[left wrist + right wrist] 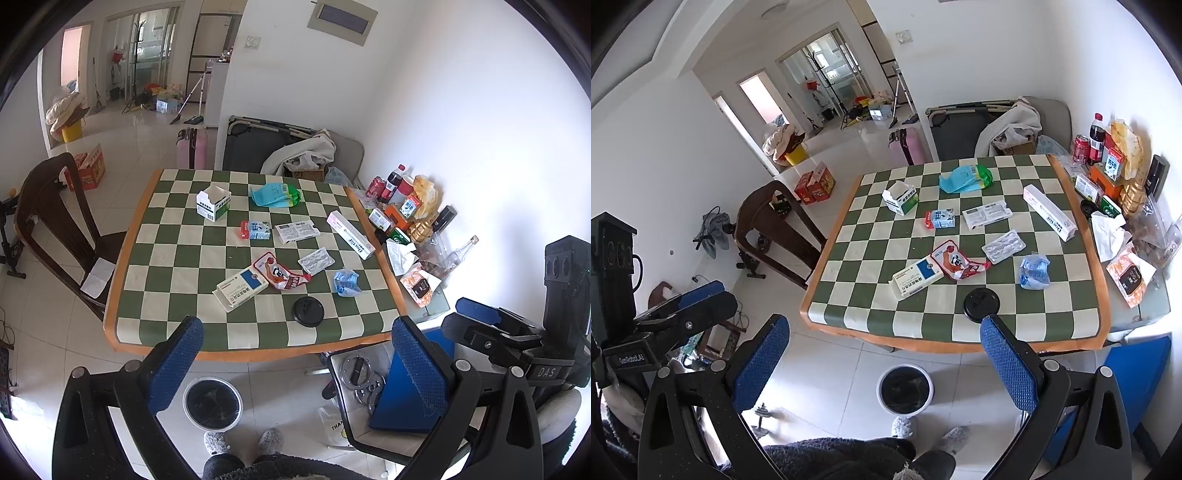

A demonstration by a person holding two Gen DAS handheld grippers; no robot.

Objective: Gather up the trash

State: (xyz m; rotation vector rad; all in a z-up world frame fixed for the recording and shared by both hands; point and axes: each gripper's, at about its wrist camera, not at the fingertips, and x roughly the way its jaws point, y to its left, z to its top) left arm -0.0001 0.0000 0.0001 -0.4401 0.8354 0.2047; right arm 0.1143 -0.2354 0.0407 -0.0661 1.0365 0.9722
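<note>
Trash lies on the checkered table (177, 258) (871, 295): a black lid (308, 311) (981, 303), a crumpled blue wrapper (346, 282) (1034, 271), a red snack wrapper (280, 273) (955, 264), a blue-white medicine box (242, 288) (916, 277), a blister pack (316, 260) (1003, 245) and a long white box (350, 234) (1049, 212). A black-lined bin (213, 403) (905, 389) stands on the floor before the table. My left gripper (295, 354) and right gripper (886, 354) are open, empty, held above the near table edge.
A dark wooden chair (55, 221) (775, 229) stands left of the table. Bottles, cans and packets (406, 214) (1115, 173) crowd the side surface on the right. A blue box (406, 398) sits on a stool at right. My slippers (243, 441) are by the bin.
</note>
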